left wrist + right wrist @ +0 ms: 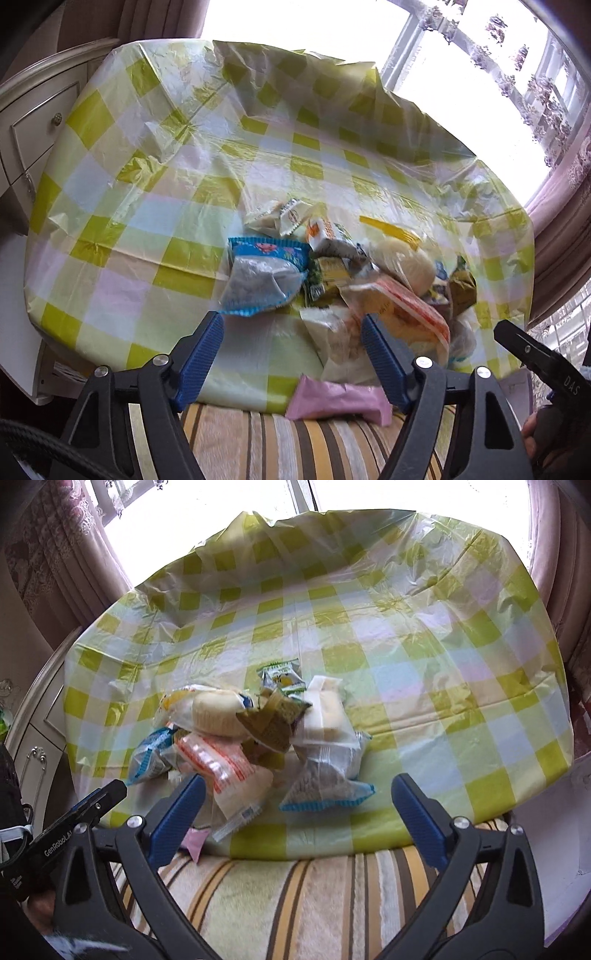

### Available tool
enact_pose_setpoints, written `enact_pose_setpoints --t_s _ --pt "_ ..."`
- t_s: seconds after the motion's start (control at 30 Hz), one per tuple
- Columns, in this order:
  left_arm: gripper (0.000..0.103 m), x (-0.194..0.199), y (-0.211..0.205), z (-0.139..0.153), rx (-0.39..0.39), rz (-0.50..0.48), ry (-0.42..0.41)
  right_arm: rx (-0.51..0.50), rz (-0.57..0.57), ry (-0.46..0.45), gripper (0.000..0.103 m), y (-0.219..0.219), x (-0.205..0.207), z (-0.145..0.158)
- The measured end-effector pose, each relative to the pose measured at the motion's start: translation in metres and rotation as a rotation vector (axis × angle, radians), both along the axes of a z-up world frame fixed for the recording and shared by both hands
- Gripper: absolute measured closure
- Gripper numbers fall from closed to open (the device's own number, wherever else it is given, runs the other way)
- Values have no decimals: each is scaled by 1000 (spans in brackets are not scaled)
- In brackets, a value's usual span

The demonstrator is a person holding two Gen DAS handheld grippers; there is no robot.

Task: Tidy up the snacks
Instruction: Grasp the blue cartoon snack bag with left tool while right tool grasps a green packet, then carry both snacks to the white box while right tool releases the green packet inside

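Observation:
A heap of wrapped snacks (343,269) lies on a table with a green checked plastic cloth (140,206); it also shows in the right wrist view (258,731). It holds a blue-edged packet (258,277), an orange-striped bread packet (402,314) and a round pale bun (218,712). A second blue-edged packet (325,786) lies nearest the right gripper. A pink packet (340,400) lies at the table's front edge. My left gripper (291,350) is open and empty just before the heap. My right gripper (295,808) is open and empty before it too.
A striped cushion (295,897) lies below the table's front edge. A white cabinet with drawers (33,122) stands at the left. A bright window with curtains (480,55) is behind the table. The right gripper's body (535,354) shows at the left view's right edge.

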State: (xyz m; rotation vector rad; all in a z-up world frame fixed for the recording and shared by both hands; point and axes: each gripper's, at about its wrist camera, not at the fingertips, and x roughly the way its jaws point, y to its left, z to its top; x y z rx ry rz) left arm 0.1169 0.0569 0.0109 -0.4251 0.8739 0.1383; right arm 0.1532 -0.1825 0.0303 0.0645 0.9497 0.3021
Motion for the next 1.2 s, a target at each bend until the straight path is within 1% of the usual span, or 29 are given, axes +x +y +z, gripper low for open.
enact_pose_setpoints --t_s 0.07,0.2,0.3,0.37,0.43,0.5,0.57,0.6,0.63,0.7,0.8,0.87,1.0,1.1,1.2 --pt "26 15 11 -6 -14 18 21 11 -12 -10 5 2 8 -1" --pt "25 36 29 -19 -19 58 60 38 -26 -19 8 7 23 -5" --pt "25 48 34 -30 -46 49 87 32 -36 -32 9 12 33 -7" --pt "25 53 35 -36 -49 47 94 25 -32 -37 14 18 39 -9" --pt "25 57 35 -40 -40 48 98 6 -19 -45 24 25 42 -11" --pt "25 59 34 -42 -35 42 101 -8 -13 -45 29 29 44 -15" --pt "25 62 34 -47 -47 31 110 -15 0 -38 38 31 44 -19" --pt "28 63 35 -50 -58 25 115 -18 8 -31 46 32 43 -22" --pt "32 64 36 -52 -70 19 113 -21 13 -24 55 33 43 -24" --pt "47 63 36 -51 -80 7 99 -14 15 -19 64 31 43 -25" --pt "52 62 33 -49 -66 1 92 0 17 -19 66 29 43 -24" --pt "53 60 32 -46 -50 7 86 4 23 -25 66 29 41 -22" --pt "57 49 32 -37 -27 28 58 19 34 -58 67 27 35 -13" --pt "58 40 31 -27 -1 49 35 29 39 -85 67 26 29 -6" --pt "58 32 29 -16 35 65 10 50 40 -88 67 19 26 -1"
